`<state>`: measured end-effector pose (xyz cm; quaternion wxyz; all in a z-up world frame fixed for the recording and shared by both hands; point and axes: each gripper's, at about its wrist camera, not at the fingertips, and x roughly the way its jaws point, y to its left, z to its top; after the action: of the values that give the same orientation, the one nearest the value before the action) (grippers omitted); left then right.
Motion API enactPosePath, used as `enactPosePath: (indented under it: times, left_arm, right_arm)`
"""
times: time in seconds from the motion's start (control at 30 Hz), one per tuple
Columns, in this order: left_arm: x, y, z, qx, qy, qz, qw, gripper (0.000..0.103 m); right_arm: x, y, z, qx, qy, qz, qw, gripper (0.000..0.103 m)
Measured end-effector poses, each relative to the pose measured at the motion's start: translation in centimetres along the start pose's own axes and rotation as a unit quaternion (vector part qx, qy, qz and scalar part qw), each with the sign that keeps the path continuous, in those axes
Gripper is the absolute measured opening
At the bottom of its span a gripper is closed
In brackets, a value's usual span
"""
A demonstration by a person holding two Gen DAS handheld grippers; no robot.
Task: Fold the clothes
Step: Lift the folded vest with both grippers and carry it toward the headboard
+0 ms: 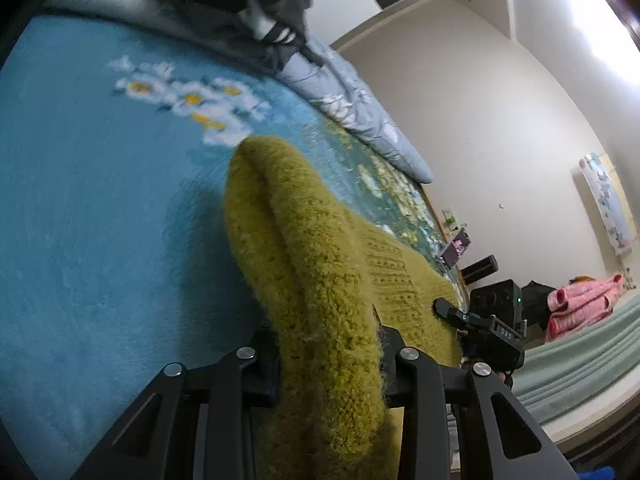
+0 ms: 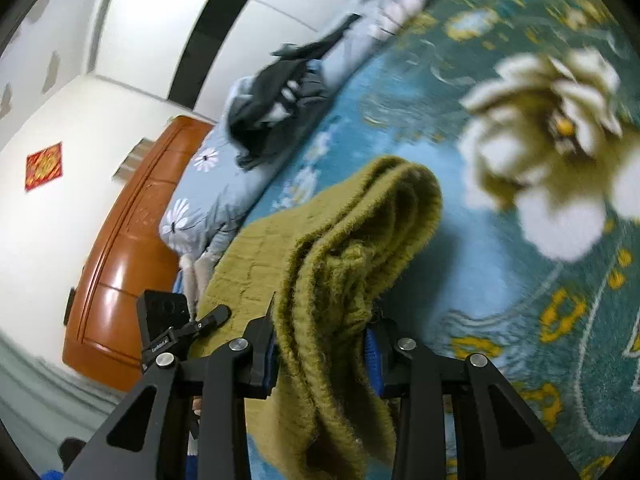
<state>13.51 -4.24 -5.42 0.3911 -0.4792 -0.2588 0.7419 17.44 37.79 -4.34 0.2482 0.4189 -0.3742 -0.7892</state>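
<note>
Together, the left gripper [image 1: 328, 344] and right gripper [image 2: 320, 344] each clamp the fuzzy olive-green knitted sweater [image 1: 304, 248] above the blue floral fleece blanket [image 1: 100, 200].

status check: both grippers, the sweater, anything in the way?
Left hand-held gripper shut on green sweater. Right hand-held gripper shut on it too, fabric bunched between fingers. Sweater partly lifted off blue floral blanket. Dark clothes pile lies apart, nothing blocking.

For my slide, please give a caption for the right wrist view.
Right tool shut on fuzzy olive-green knitted sweater above blue floral blanket.
</note>
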Motion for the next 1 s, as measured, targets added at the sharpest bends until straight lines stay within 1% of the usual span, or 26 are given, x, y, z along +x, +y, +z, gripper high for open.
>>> enactPosePath:
  times: [0.1,0.23,0.33,0.47,0.57,0.67,0.73,0.8,0.87,1.0]
  left_arm:
    - [-2.3,-1.5,1.0,0.017,-0.014,0.001,0.9998,0.034]
    - [-7.0,-3.0,2.6,0.045,-0.038,0.008,0.9982,0.034]
    - [-11.7,-3.6,4.0,0.062,-0.062,0.017,0.996,0.034]
    - [-18.3,-3.0,5.6,0.072,-0.1,0.036,0.9917,0.034]
    - [-23.8,-1.8,6.3,0.072,-0.137,0.054,0.9865,0.034]
    - [-28.5,-0.1,6.4,0.065,-0.174,0.065,0.9806,0.034]
    - [-32.3,1.9,6.2,0.046,-0.21,0.068,0.9741,0.034]
    - [-34.8,3.5,5.9,0.032,-0.235,0.073,0.9687,0.034]
    - [-37.5,5.2,5.4,0.021,-0.258,0.085,0.9622,0.034]
    - [-41.8,8.0,3.8,0.005,-0.288,0.109,0.9513,0.034]
  right_arm:
    - [0.3,2.5,0.6,-0.02,0.006,-0.004,1.0,0.036]
    - [0.9,6.9,1.3,-0.056,0.004,0.015,0.998,0.036]
    - [2.5,11.2,2.1,-0.085,0.008,0.036,0.996,0.036]
    - [5.9,16.8,2.7,-0.117,0.026,0.056,0.991,0.036]
    - [9.4,21.2,3.1,-0.14,0.046,0.067,0.987,0.036]
    - [13.3,25.4,3.3,-0.161,0.068,0.079,0.981,0.036]
    - [16.2,27.8,3.2,-0.168,0.084,0.087,0.978,0.036]
    - [19.3,30.1,2.8,-0.172,0.098,0.094,0.976,0.036]
    - [21.7,31.6,2.1,-0.181,0.11,0.096,0.973,0.036]
    - [25.9,34.0,0.6,-0.201,0.131,0.095,0.966,0.036]
